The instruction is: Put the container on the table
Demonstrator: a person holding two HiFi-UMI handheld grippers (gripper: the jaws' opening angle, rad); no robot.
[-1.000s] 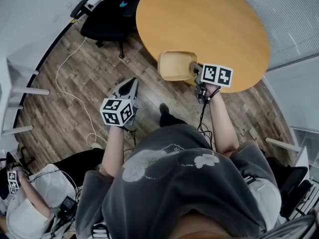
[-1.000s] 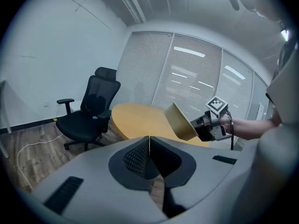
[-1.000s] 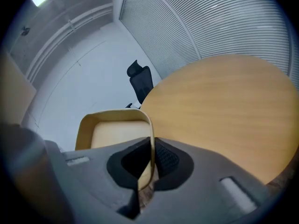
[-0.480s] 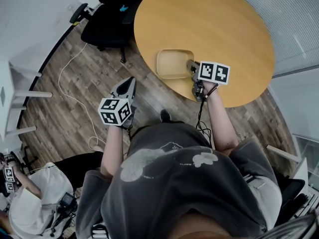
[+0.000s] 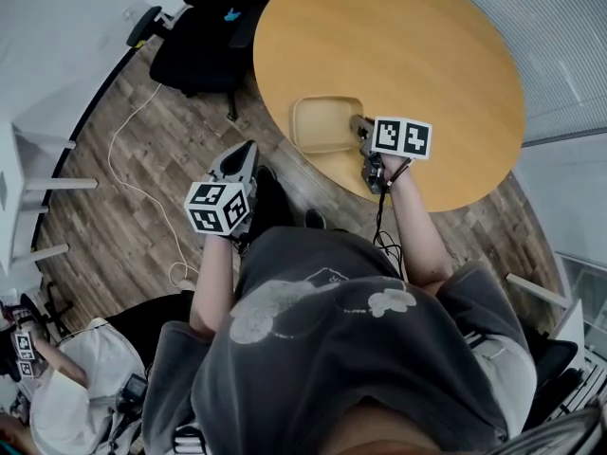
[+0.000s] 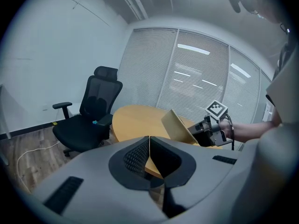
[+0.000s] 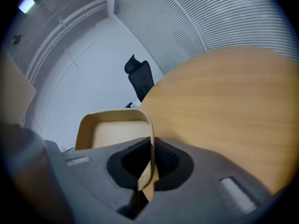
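A tan, empty, open-topped container (image 5: 324,124) hangs over the near-left edge of the round wooden table (image 5: 427,45). My right gripper (image 5: 358,127) is shut on the container's right wall. In the right gripper view that thin wall (image 7: 150,139) runs straight down between the jaws of my right gripper (image 7: 148,164). My left gripper (image 5: 241,162) is shut on nothing, out over the wood floor left of the table. In the left gripper view the jaws of my left gripper (image 6: 149,154) meet, and the container (image 6: 178,127) shows tilted beyond them.
A black office chair (image 5: 204,36) stands at the table's far left. A white cable (image 5: 128,164) trails across the plank floor. Another seated person (image 5: 57,396) is at the lower left. Slatted blinds (image 5: 560,36) line the right side.
The right gripper has carried the container from the table's near edge further over the tabletop. The left gripper has risen slightly beside it.
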